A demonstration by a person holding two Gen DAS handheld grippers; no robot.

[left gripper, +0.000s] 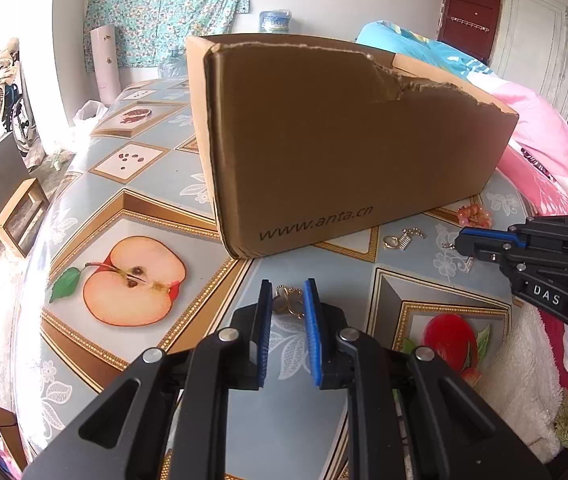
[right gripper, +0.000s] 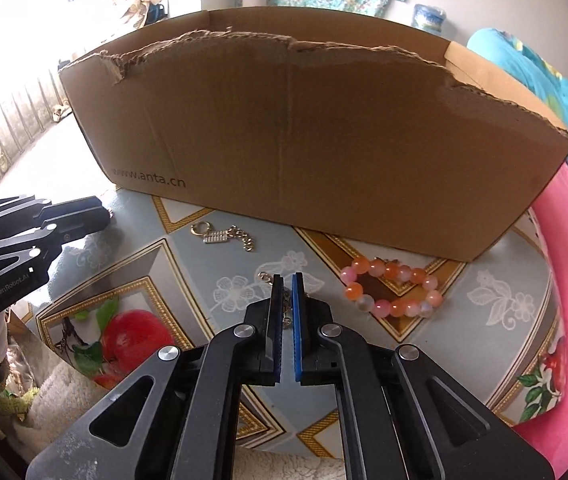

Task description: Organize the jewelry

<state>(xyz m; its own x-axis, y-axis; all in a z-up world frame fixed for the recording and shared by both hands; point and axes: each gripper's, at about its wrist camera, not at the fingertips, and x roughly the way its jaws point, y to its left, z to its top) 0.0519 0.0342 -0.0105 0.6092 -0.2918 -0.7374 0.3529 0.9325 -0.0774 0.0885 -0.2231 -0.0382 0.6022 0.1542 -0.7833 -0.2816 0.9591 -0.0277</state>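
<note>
Jewelry was mid-pickup, I judged, both claws already clamped. Nearest, my left claw (left gripper: 288, 294) pinched a gold brooch (left gripper: 288, 300) between its blue pads, low over the table (left gripper: 143, 200). My right claw (right gripper: 287, 286) was nearly together on a thin chain (right gripper: 266, 278) that trailed out toward 10 o'clock of its tips. Beads (right gripper: 392, 290) lay loose at 3 o'clock of that claw, well apart from it; a keyring (right gripper: 223, 235) sat at 11 o'clock. Farthest, at 12 o'clock, stood the box (right gripper: 304, 140), its torn front wall high. Next move, as I read it: lift both pieces clear of that wall and release inside.
</note>
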